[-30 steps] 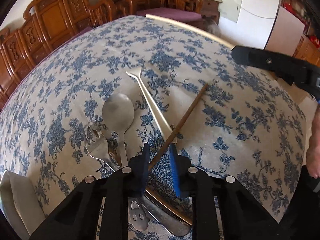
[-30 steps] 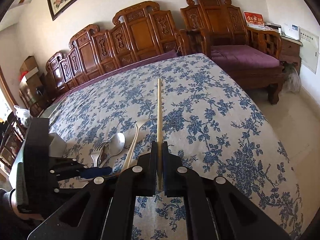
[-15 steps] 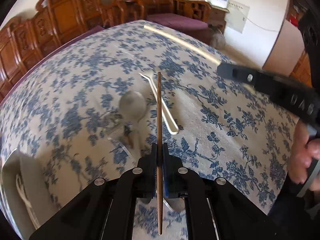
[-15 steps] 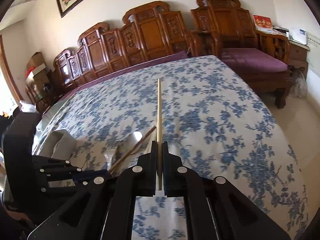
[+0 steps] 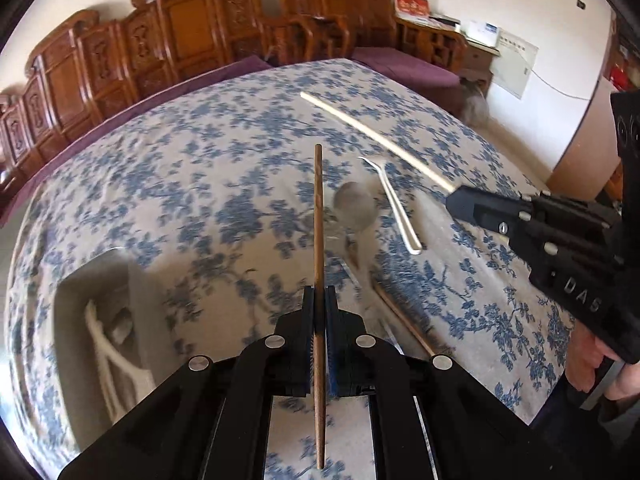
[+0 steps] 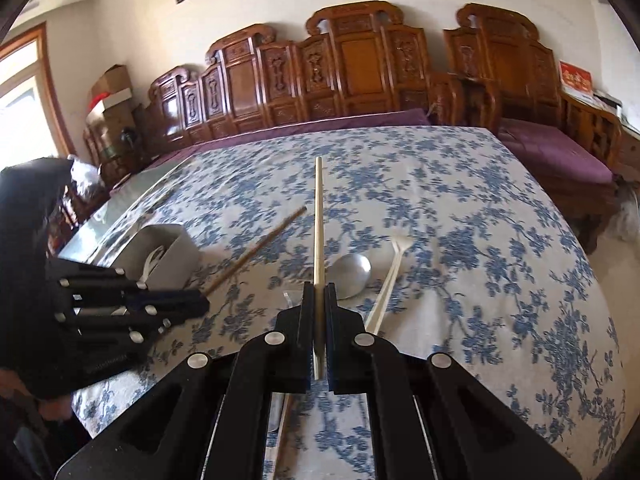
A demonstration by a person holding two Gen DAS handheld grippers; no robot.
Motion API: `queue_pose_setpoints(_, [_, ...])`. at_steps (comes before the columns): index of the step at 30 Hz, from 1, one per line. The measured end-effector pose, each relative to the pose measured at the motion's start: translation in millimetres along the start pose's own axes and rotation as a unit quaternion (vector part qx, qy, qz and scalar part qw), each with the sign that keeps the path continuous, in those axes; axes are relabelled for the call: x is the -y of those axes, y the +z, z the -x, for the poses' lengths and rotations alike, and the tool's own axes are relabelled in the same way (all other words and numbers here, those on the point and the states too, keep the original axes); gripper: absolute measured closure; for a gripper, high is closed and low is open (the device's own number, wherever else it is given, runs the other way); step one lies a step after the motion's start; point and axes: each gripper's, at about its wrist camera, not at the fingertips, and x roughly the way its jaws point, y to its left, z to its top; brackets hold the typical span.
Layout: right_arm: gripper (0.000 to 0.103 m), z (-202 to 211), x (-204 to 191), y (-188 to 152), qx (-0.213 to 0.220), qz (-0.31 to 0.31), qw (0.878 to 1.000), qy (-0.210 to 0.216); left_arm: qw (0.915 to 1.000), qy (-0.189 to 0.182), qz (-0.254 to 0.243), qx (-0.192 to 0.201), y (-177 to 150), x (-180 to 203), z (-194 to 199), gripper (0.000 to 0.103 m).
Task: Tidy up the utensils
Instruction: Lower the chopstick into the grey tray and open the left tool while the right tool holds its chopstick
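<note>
My left gripper (image 5: 319, 296) is shut on a dark brown chopstick (image 5: 318, 216) and holds it above the table, pointing forward. My right gripper (image 6: 319, 292) is shut on a pale chopstick (image 6: 318, 216), also held above the table. A grey utensil box (image 5: 100, 312) with a white utensil inside stands at the left; it also shows in the right wrist view (image 6: 168, 256). A metal spoon (image 6: 352, 270), metal tongs (image 6: 386, 288) and another brown chopstick (image 5: 404, 322) lie on the tablecloth. A fork near the spoon is blurred.
The table wears a blue floral cloth (image 6: 460, 216). Carved wooden chairs (image 6: 352, 68) line the far side. The table edge drops off at the right (image 5: 532, 392).
My left gripper closed on the dark chopstick, lifted it off the table and swung left, bringing the grey box into view. My right gripper kept its pale chopstick and drifted slightly.
</note>
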Motion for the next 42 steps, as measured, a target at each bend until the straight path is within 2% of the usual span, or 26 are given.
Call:
queue_pose_setpoints(18, [0.097, 8.2, -61.7, -5.1, -0.001, 0.051, 0.998, 0.030, 0.9978, 0.037, 0.052, 0.017, -21.8, -57.6, 37.9, 0.099])
queue_pose_setpoints(26, [0.097, 7.4, -73.5, -7.7, -0.006, 0.059, 0.998, 0.036, 0.9949, 0.056, 0.082, 0.019, -39.3, -94.2, 48.2, 0.099])
queue_pose_setpoints(33, [0.097, 4.3, -79.6, -8.6, -0.009, 0.065, 0.997, 0.042, 0.9911, 0.073, 0.111, 0.013, -51.0, -133.0, 47.5, 0.099])
queue_pose_setpoints(42, [0.097, -3.4, -83.8, -10.9, -0.019, 0.074, 0.996, 0.045, 0.9874, 0.080, 0.136, -0.010, -67.7, -155.8, 24.2, 0.099])
